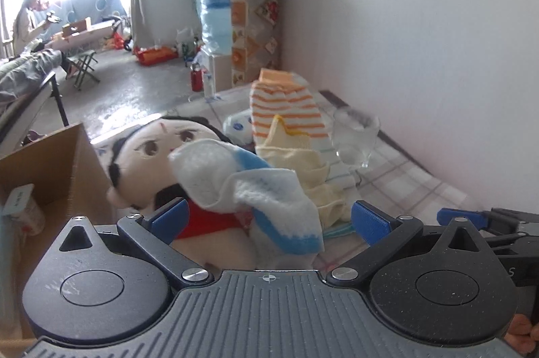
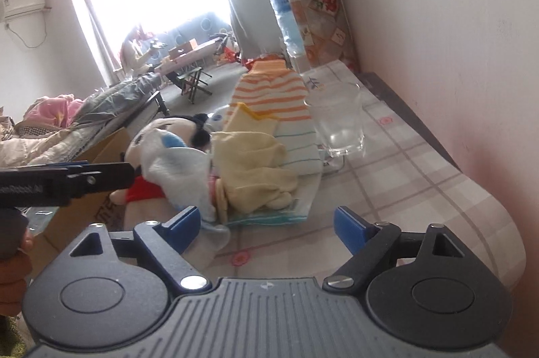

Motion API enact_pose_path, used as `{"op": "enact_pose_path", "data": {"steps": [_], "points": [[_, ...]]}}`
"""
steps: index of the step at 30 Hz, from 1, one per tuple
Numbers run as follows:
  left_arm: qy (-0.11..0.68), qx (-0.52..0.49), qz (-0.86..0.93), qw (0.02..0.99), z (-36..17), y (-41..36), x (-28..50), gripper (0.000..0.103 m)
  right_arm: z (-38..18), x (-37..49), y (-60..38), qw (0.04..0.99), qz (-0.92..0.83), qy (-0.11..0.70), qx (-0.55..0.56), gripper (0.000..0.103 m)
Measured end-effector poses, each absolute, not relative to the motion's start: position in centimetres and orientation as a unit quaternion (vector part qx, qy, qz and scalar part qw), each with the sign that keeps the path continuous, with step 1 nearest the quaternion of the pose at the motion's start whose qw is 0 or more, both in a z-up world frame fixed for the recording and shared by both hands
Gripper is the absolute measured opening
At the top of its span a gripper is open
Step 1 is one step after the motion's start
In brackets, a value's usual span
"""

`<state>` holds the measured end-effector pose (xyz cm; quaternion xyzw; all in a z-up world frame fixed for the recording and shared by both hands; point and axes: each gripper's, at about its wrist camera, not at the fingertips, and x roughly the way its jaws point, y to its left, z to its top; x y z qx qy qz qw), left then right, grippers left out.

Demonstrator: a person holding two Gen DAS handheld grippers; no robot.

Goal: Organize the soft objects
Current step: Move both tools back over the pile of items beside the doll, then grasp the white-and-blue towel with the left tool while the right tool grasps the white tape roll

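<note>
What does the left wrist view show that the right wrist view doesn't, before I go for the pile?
Only the left wrist view shows the doll's face, the inside of the cardboard box with a small white container, and the right hand-held gripper at the frame's right edge.

Only the right wrist view shows the air conditioner, the pink bedding, and the left hand-held gripper seen from the side.

Both show the orange striped sock, yellow sock, blue-trimmed white sock, glass and checked tablecloth.

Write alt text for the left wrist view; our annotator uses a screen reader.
Open left gripper faces a white-and-blue sock draped over a plush doll, with striped socks and a glass behind.
</note>
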<state>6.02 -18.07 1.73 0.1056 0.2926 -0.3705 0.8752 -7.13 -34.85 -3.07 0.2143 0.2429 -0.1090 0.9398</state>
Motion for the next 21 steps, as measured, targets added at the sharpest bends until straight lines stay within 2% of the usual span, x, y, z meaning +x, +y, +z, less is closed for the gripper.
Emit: {"op": "enact_pose_path", "data": {"steps": [5,9,11,13,17,19,21], "points": [[0.311,0.127,-0.362,0.869,-0.2,-20.9,8.3,0.102,-4.7,-6.0,-36.0,0.933,-0.102,0.249,0.239,0.084],[0.32,0.147,-0.352,0.867,-1.1,-22.1,9.7,0.092,-5.0,-5.5,-36.1,0.934,-0.093,0.246,0.241,0.084],[0.326,0.153,-0.349,0.865,-1.4,-22.6,10.1,0.081,-5.2,-5.4,-36.2,0.933,-0.093,0.247,0.244,0.084],[0.333,0.162,-0.343,0.863,-1.8,-23.0,10.5,0.064,-5.5,-5.2,-36.4,0.932,-0.093,0.248,0.249,0.084],[0.337,0.157,-0.341,0.863,-1.8,-22.9,10.8,0.048,-5.9,-5.2,-36.6,0.929,-0.091,0.25,0.257,0.084],[0.339,0.151,-0.338,0.865,-1.6,-22.6,10.9,0.034,-5.9,-5.2,-36.5,0.929,-0.09,0.251,0.257,0.084],[0.344,0.14,-0.335,0.866,-1.5,-22.2,11.3,0.028,-5.9,-5.1,-36.5,0.93,-0.085,0.252,0.255,0.084]]}}
